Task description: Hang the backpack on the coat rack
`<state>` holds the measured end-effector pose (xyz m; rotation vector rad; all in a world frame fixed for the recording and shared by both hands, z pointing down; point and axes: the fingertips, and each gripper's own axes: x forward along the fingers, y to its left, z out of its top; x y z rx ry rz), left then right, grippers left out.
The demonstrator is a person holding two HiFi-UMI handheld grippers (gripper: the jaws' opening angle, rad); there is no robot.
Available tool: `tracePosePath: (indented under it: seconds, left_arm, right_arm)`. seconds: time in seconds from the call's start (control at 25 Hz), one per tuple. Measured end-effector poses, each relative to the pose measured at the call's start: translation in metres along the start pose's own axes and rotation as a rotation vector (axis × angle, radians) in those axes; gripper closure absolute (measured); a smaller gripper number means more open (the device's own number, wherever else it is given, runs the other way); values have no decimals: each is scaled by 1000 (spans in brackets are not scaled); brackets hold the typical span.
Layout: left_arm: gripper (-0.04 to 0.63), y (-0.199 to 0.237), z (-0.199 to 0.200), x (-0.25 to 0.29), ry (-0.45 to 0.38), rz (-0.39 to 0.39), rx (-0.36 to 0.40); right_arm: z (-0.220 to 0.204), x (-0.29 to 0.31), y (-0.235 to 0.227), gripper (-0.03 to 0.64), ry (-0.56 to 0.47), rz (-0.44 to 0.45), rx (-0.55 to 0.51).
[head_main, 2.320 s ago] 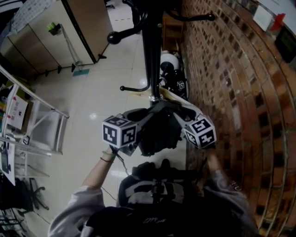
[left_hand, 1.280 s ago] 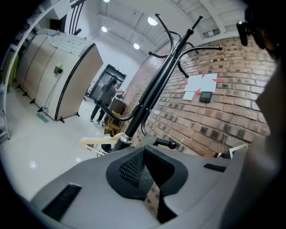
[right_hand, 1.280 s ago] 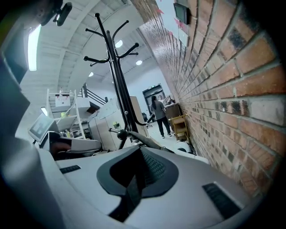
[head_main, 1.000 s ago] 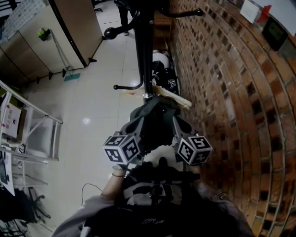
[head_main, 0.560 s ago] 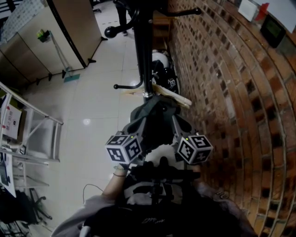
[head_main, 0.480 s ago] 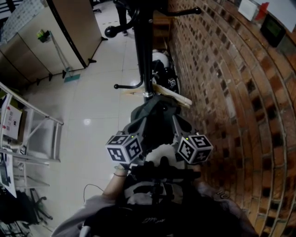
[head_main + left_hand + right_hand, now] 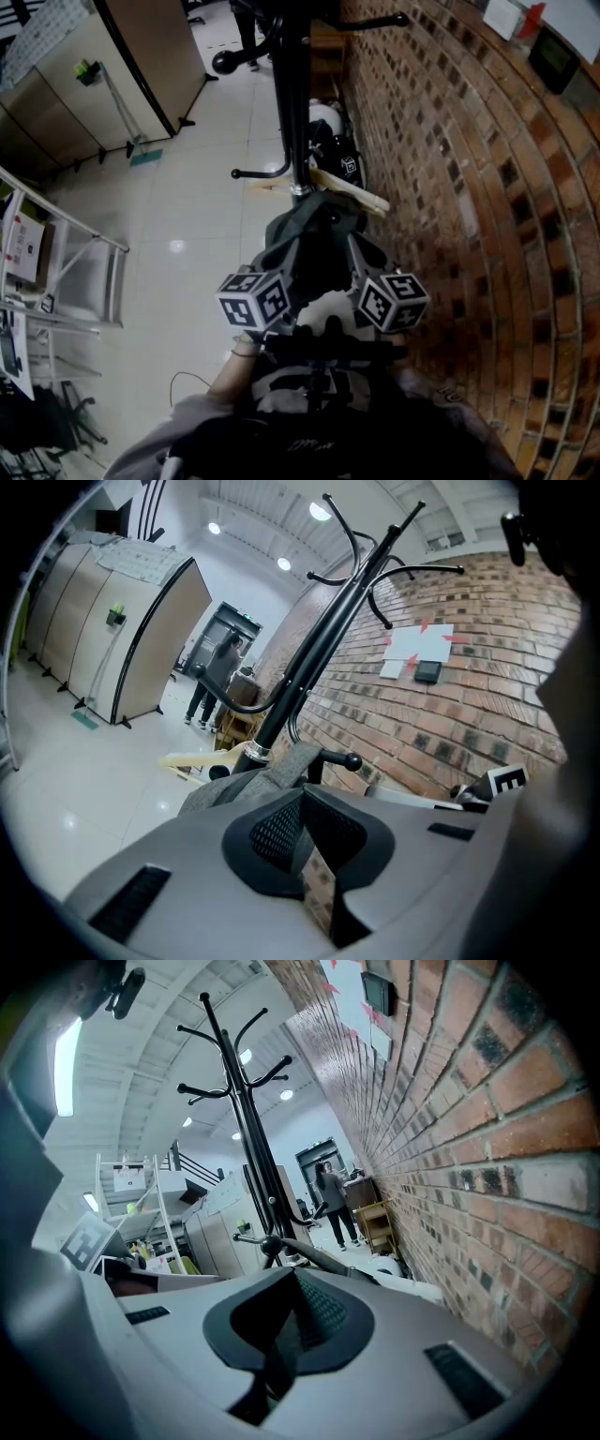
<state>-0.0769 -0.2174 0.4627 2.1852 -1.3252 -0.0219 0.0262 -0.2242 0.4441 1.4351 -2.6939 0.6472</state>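
The black coat rack (image 7: 295,103) stands close to the brick wall, with ball-tipped pegs. The dark grey backpack (image 7: 317,253) hangs between my two grippers, its top against the rack's pole. My left gripper (image 7: 281,248) is shut on a grey webbing strap (image 7: 317,883), and grey backpack fabric (image 7: 246,787) rises beyond its jaws toward a lower peg (image 7: 352,759). My right gripper (image 7: 361,248) is shut on a dark strap (image 7: 279,1353) that runs up to a ball peg (image 7: 272,1244). Whether a strap lies over a peg I cannot tell.
A brick wall (image 7: 469,187) runs close along the right. At the rack's foot lie pale wooden pieces (image 7: 342,192) and a white round object (image 7: 325,117). Cabinets (image 7: 122,66) stand at far left, a metal frame (image 7: 84,272) at left. A person (image 7: 217,672) stands far off.
Since the earliest frame both grippers and the backpack have come lower in the picture and closer together by the pole. Over the last second nothing has visibly moved.
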Motion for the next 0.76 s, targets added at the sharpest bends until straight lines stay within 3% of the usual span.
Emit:
tracePosePath:
  seconds: [0.76]
  left_arm:
    - [591,12,8,-2,-14,18,-6]
  right_arm:
    - [-2,2,-1,604,-3,-9,-3]
